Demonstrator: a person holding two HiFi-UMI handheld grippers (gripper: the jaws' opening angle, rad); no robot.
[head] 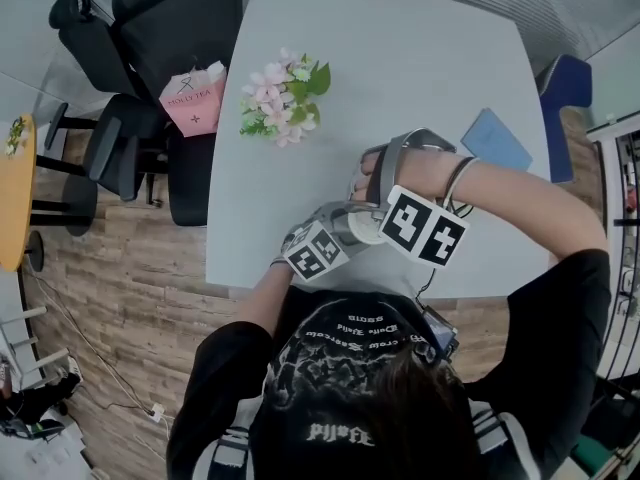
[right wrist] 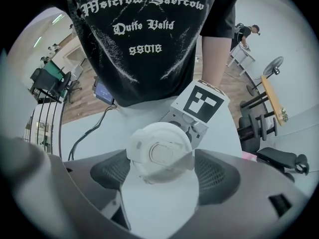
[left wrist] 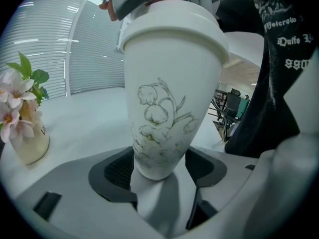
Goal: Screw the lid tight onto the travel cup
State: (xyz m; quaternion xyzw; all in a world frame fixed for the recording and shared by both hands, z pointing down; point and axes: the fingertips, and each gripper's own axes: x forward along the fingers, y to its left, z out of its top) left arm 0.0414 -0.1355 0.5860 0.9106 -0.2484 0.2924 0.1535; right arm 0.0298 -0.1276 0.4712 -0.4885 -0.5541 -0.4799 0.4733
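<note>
A white travel cup (left wrist: pixel 167 108) with a drawn flower stands upright on the white table (head: pixel 400 48), near its front edge. Its white lid (left wrist: pixel 172 31) sits on top. My left gripper (left wrist: pixel 159 171) is shut on the cup's lower part, with a pad against each side. From above, my right gripper (right wrist: pixel 162 176) comes down over the lid (right wrist: pixel 159 151), and its wide-set pads meet the lid's rim on both sides. In the head view both grippers, left (head: pixel 345 230) and right (head: pixel 365 206), crowd round the cup (head: pixel 366 230), hiding most of it.
A small vase of pink flowers (head: pixel 285 98) stands at the table's left. A blue notebook (head: pixel 497 140) lies at the right. Black office chairs (head: pixel 165 38) with a pink bag (head: pixel 195 100) stand off the left edge. The person's body is close to the front edge.
</note>
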